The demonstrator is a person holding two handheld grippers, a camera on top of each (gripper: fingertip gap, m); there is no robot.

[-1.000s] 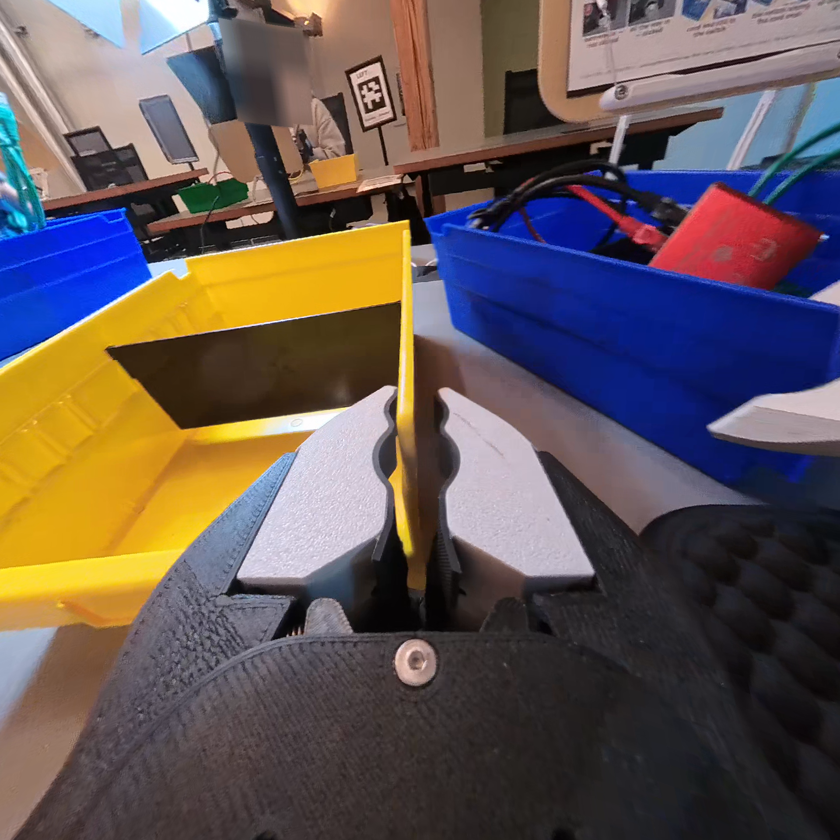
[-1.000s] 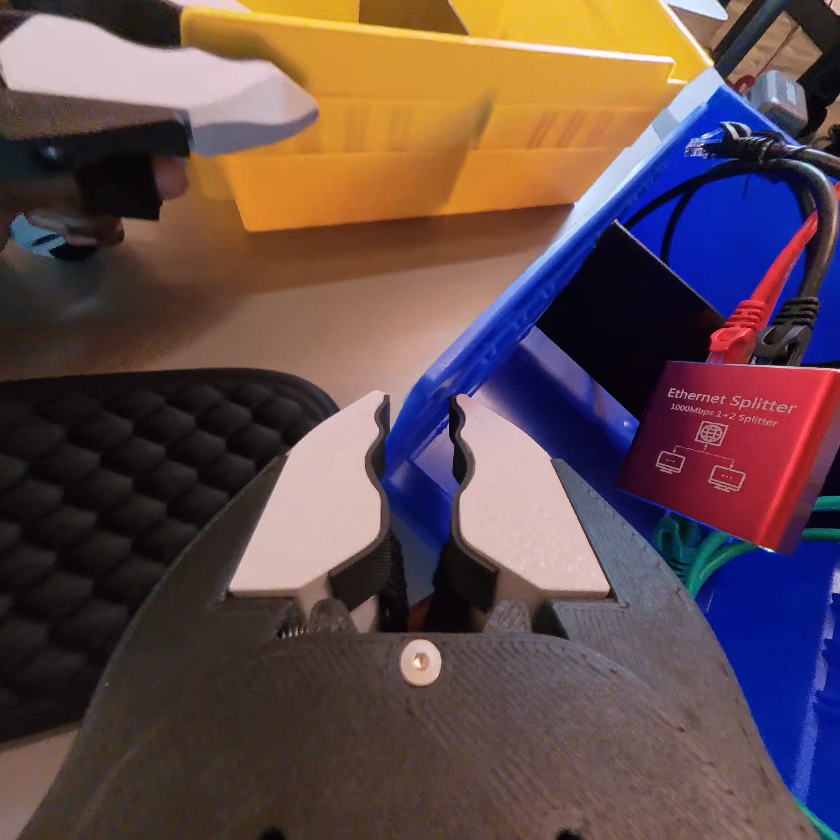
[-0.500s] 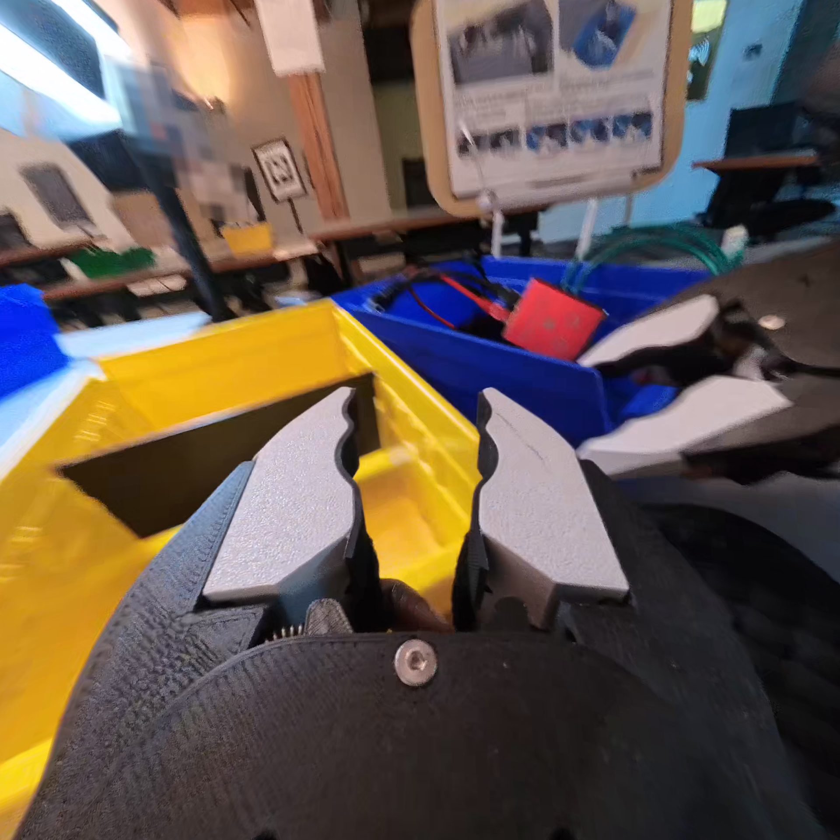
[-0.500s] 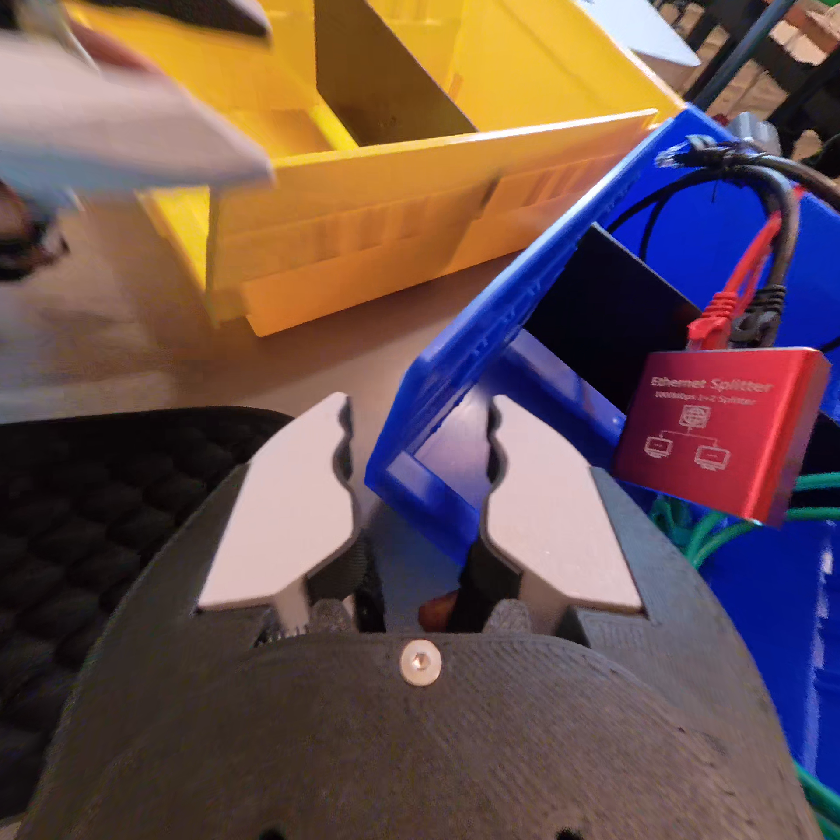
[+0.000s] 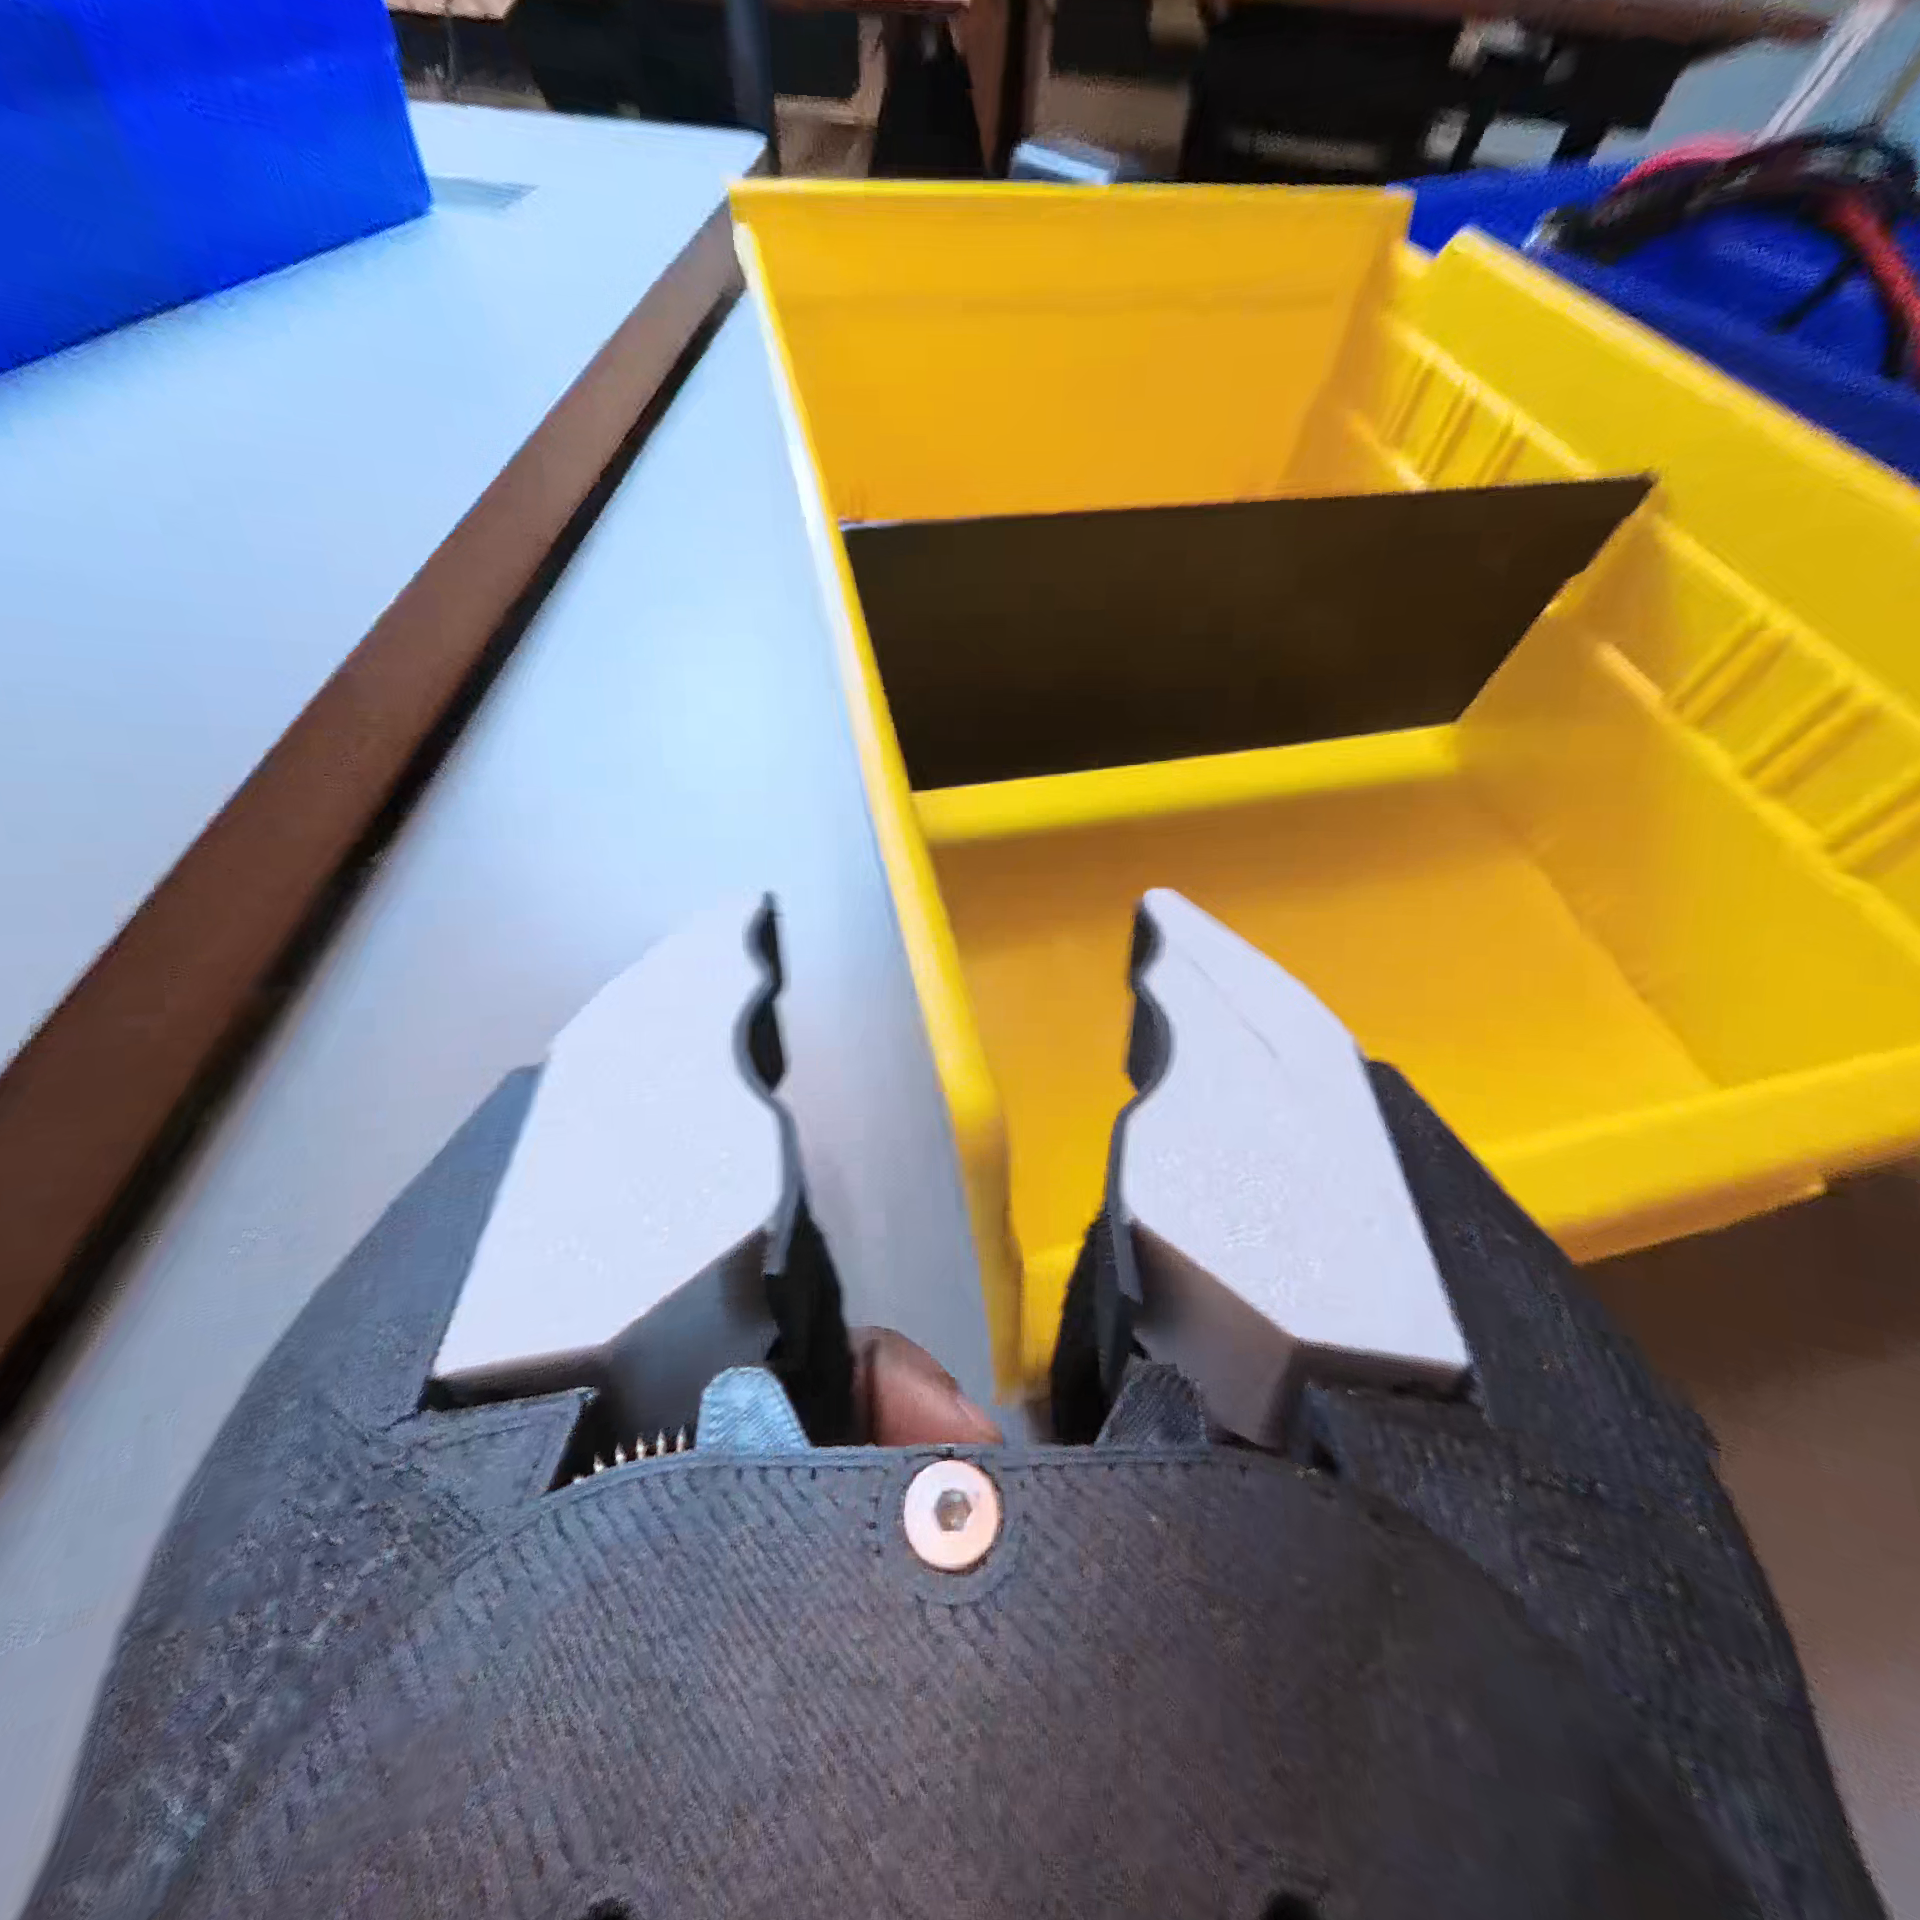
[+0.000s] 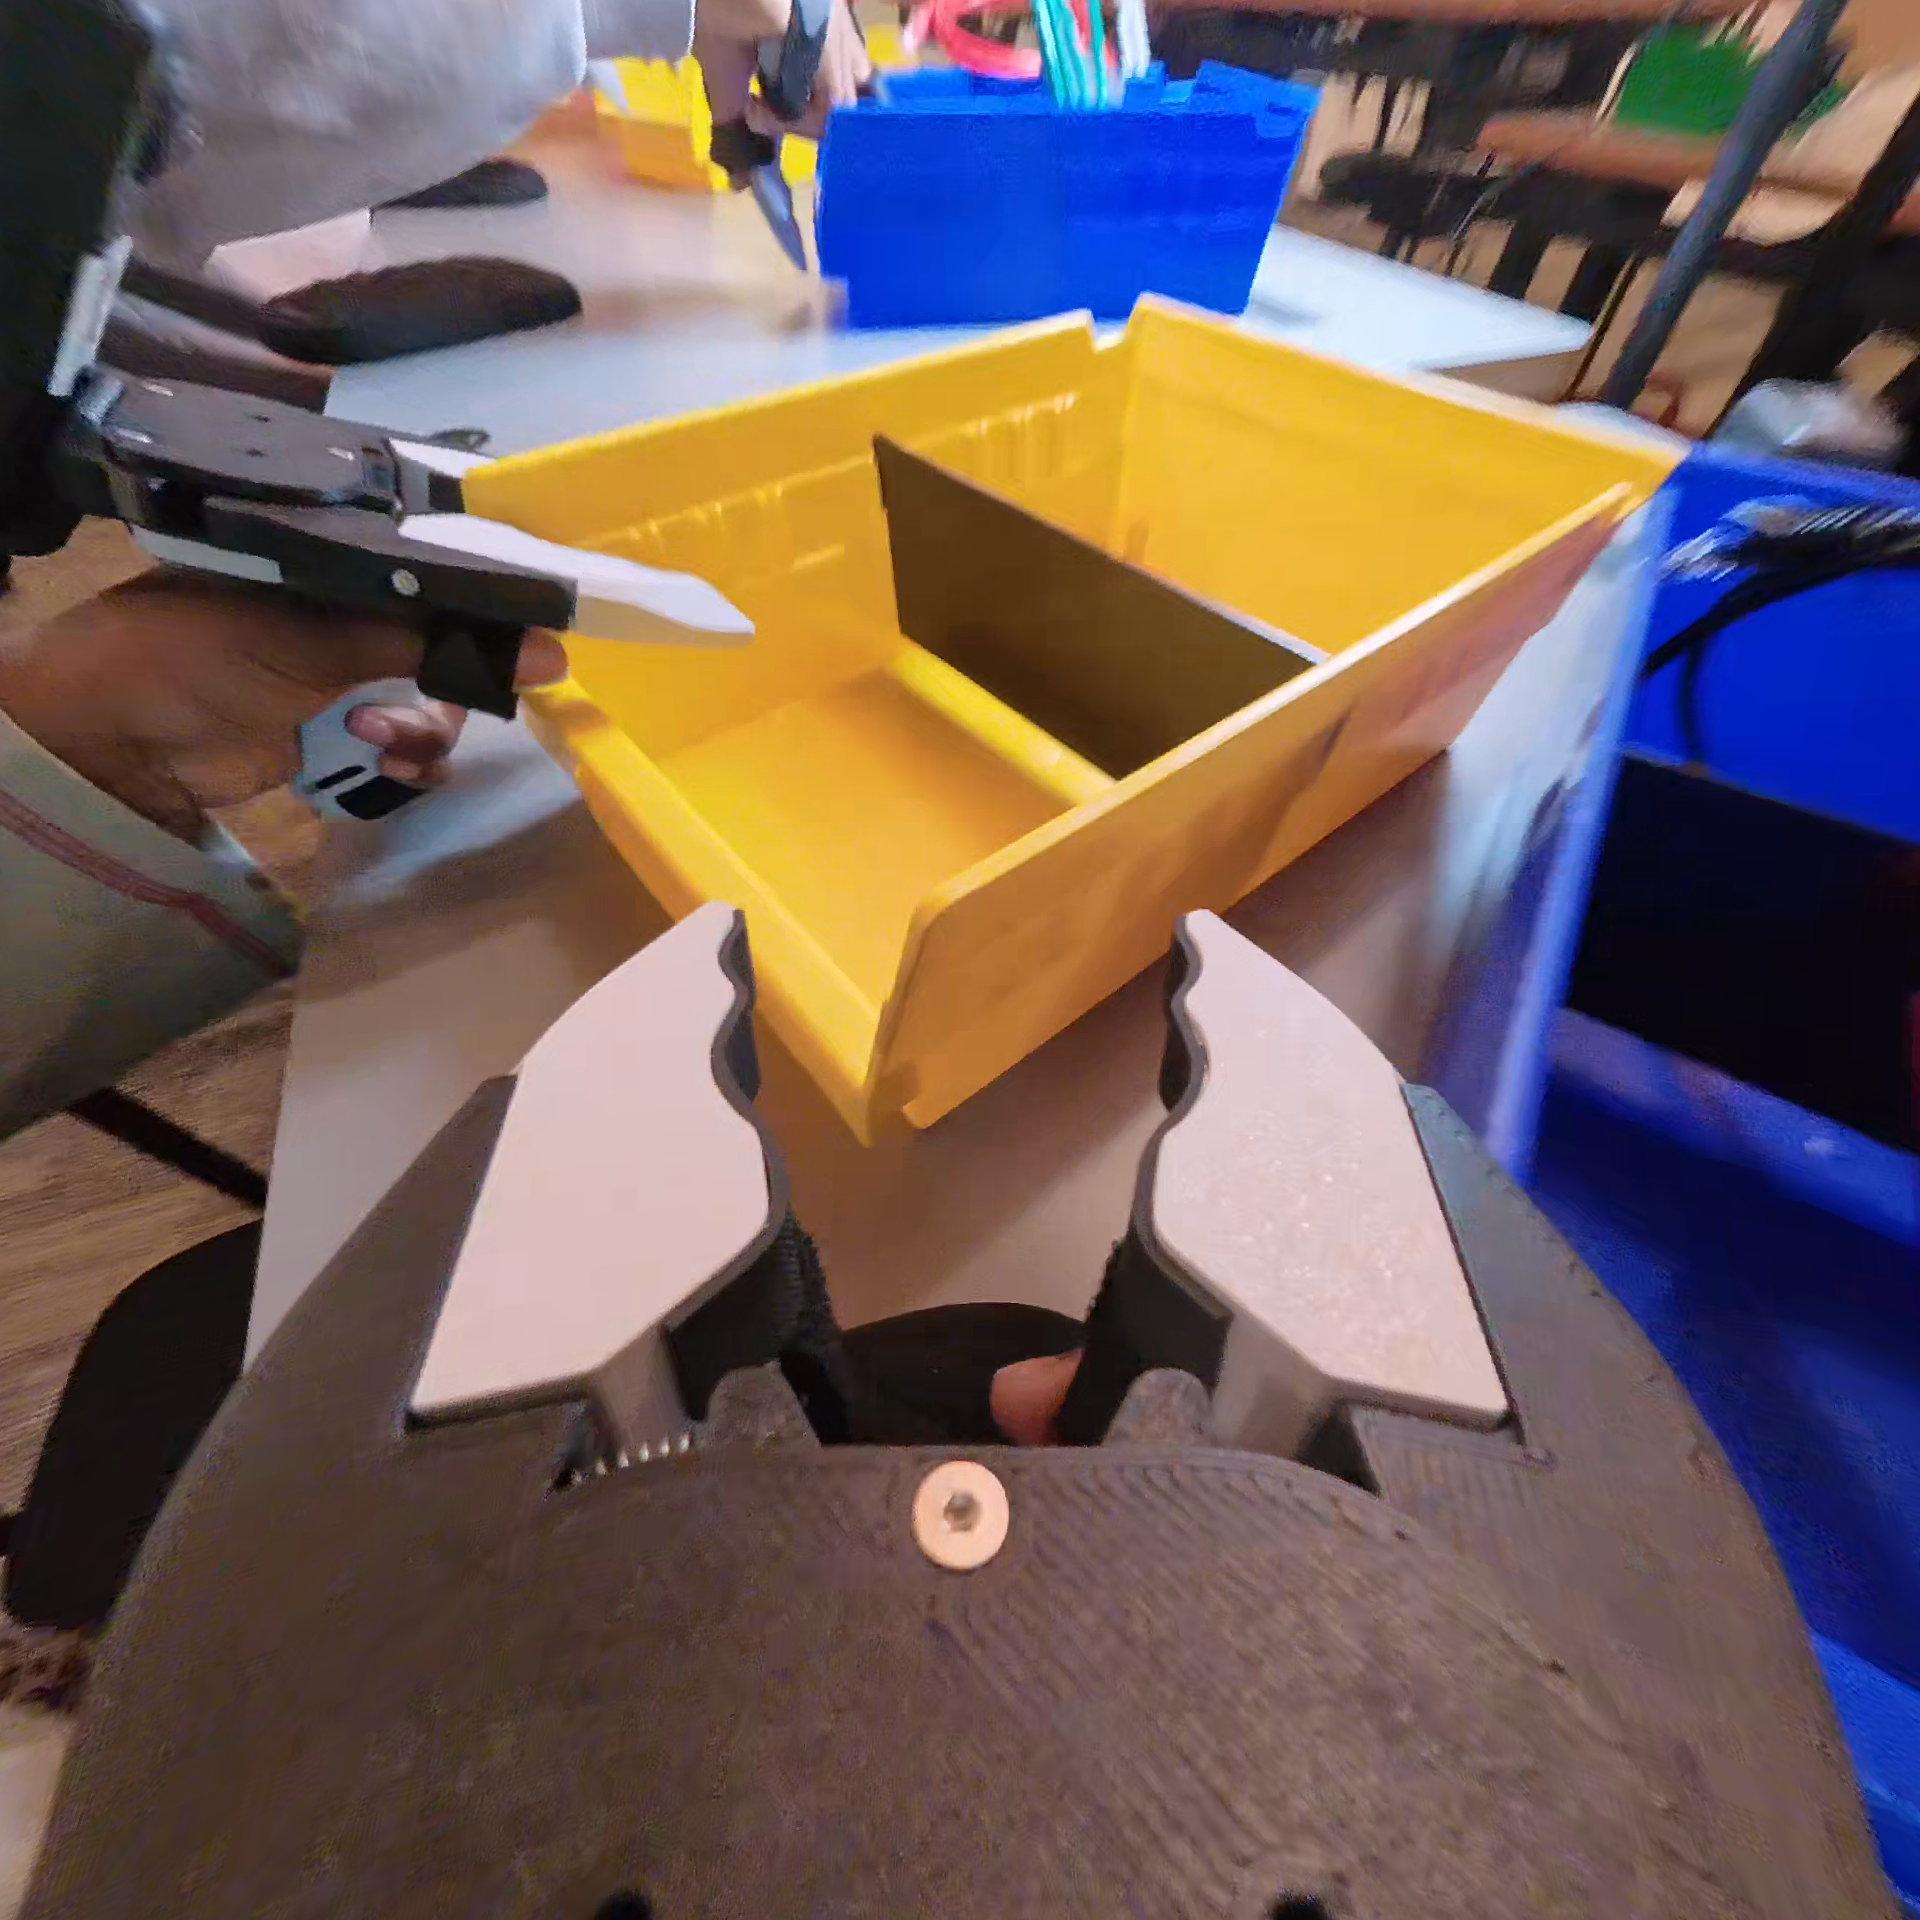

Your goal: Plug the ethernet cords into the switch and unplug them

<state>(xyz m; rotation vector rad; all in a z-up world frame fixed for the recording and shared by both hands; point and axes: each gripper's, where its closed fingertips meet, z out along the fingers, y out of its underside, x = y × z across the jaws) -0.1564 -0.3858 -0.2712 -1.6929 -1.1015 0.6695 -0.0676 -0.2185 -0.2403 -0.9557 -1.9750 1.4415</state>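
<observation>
My left gripper (image 5: pixel 954 914) is open, its jaws astride the left wall of a yellow bin (image 5: pixel 1558 1164) without gripping it. It also shows from the side in the right wrist view (image 6: pixel 665 597). My right gripper (image 6: pixel 958 925) is open and empty, just short of the yellow bin's (image 6: pixel 1091 935) near corner. Black and red ethernet cords (image 5: pixel 1766 197) lie in a blue bin (image 5: pixel 1766 343) beyond the yellow one. A black cord (image 6: pixel 1787 540) shows in that blue bin (image 6: pixel 1714 1091) on the right. The switch is out of view.
A black divider (image 5: pixel 1195 634) splits the yellow bin, which holds nothing. Another blue bin (image 5: pixel 187 156) stands far left on a second table. Across the table another person's hand holds a gripper (image 6: pixel 779 197) beside a blue bin (image 6: pixel 1039 208) with cords.
My left gripper let go of the yellow bin's right wall, opened and moved to its left wall. My right gripper let go of the blue bin's rim, opened and swung toward the yellow bin.
</observation>
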